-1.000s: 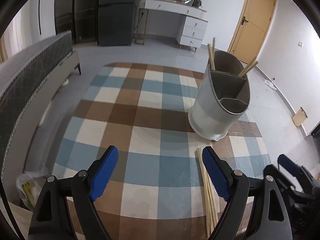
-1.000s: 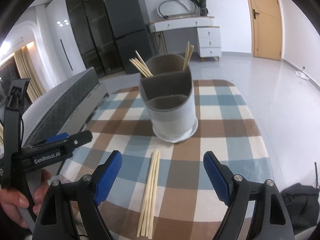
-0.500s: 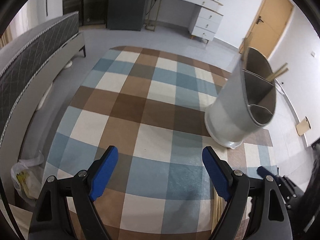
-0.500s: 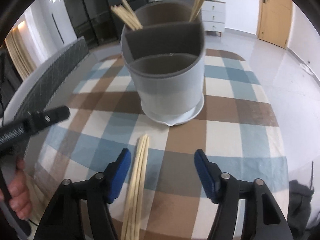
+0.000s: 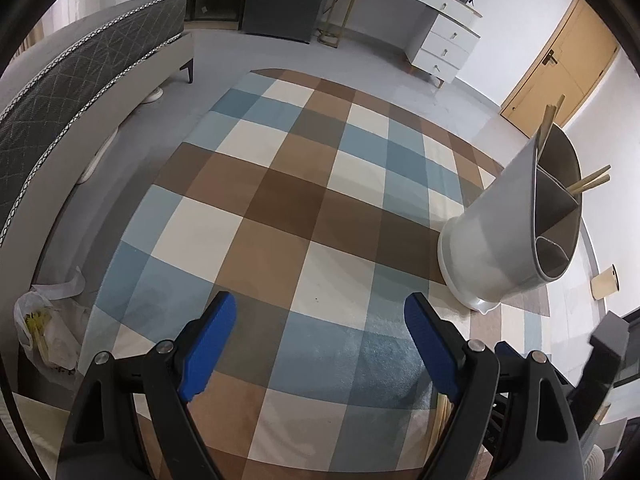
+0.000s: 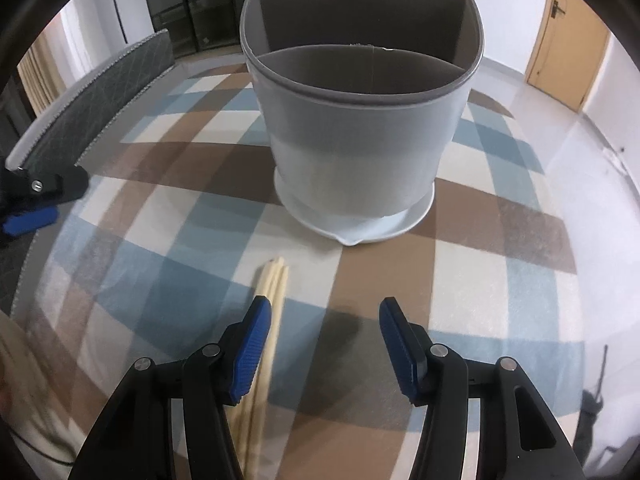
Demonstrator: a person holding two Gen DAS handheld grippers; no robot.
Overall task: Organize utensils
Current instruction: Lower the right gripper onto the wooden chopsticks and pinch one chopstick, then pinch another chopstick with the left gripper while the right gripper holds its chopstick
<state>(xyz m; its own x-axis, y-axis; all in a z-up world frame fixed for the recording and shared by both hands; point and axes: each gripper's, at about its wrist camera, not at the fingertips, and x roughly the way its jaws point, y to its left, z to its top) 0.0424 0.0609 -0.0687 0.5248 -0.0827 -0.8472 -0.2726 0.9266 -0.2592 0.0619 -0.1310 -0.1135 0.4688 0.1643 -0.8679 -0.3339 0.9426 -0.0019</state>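
On the blue, brown and cream checked tablecloth, the bundle of pale wooden chopsticks lies lengthwise at lower centre-left, beside the closing, still-empty right gripper's left finger; the left gripper stands open.

The cloth is a check of brown, blue, grey and cream squares. The holder is pale grey-white outside, with a darker grey rim and taupe dividers. The chopsticks on the cloth are pale yellow-tan, like those standing in the holder. Both grippers, left and right, are black with bright blue ribbed pads. The bench is dark grey with a thin diamond quilt pattern and white-patterned piping. The door is orange-tan, the drawers white, the floor light grey.
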